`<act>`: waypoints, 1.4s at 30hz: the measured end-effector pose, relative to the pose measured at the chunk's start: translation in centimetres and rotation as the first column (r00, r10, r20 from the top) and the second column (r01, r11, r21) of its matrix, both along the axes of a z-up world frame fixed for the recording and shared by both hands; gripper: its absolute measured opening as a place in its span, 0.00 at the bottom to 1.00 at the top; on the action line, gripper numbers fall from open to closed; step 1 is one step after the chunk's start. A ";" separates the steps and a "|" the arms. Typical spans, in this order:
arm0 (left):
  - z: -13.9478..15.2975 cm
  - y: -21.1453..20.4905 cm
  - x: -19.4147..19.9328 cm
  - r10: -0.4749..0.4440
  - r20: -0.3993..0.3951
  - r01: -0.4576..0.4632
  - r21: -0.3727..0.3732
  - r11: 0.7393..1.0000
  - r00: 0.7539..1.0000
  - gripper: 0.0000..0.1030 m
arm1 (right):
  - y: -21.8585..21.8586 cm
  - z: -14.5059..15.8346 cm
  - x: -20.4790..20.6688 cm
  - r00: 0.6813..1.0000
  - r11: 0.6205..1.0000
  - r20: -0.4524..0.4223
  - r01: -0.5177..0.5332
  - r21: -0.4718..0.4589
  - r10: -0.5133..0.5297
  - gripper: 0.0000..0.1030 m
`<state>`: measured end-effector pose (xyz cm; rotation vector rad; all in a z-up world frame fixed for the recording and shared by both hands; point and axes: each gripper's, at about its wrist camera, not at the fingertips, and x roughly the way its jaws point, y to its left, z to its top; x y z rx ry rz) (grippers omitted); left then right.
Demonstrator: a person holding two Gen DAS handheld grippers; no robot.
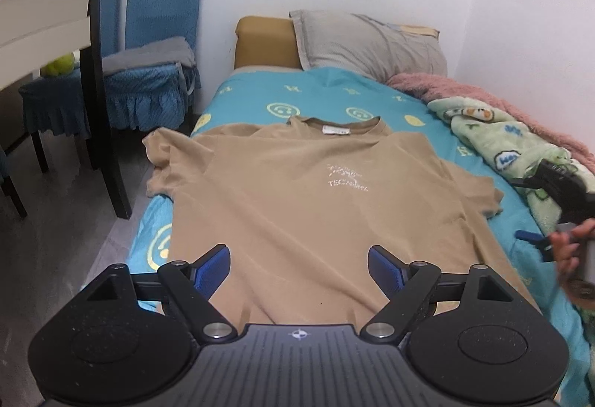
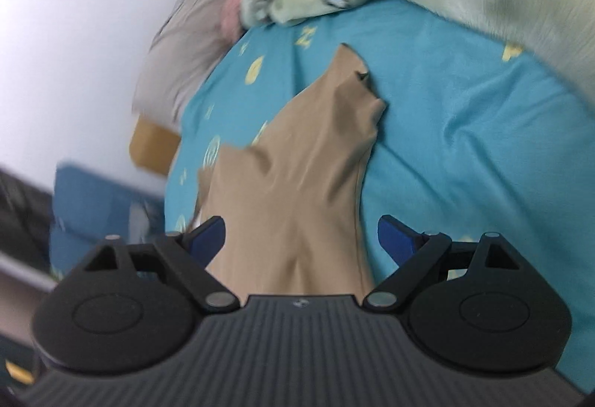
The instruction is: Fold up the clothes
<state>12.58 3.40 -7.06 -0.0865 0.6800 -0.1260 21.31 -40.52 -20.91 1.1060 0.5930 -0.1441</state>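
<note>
Tan, soft, light shirt (image 1: 297, 199) lying flat on bed (image 1: 253, 91), both grippers (image 1: 297, 267) (image 2: 301, 239) gaping empty, sleeve at three o'clock looking best for pinching.

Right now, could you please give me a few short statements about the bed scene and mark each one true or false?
1. The tan short-sleeved T-shirt lies spread flat on the turquoise smiley-print bedsheet. True.
2. The left tool is clamped shut on the shirt. False: its fingers stand wide apart, gripping nothing.
3. The grey pillow lies at the far end of the bed. True.
4. The shirt lies with its collar towards the left tool. False: the collar is at the far side, nearer the pillow.
5. The right tool is open. True.
</note>
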 end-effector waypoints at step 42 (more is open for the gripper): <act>-1.3 4.7 5.8 0.114 -0.098 -0.139 -0.308 0.941 0.989 0.80 | 13.7 13.8 14.4 0.971 0.562 0.089 -0.052 -0.826 0.220 0.12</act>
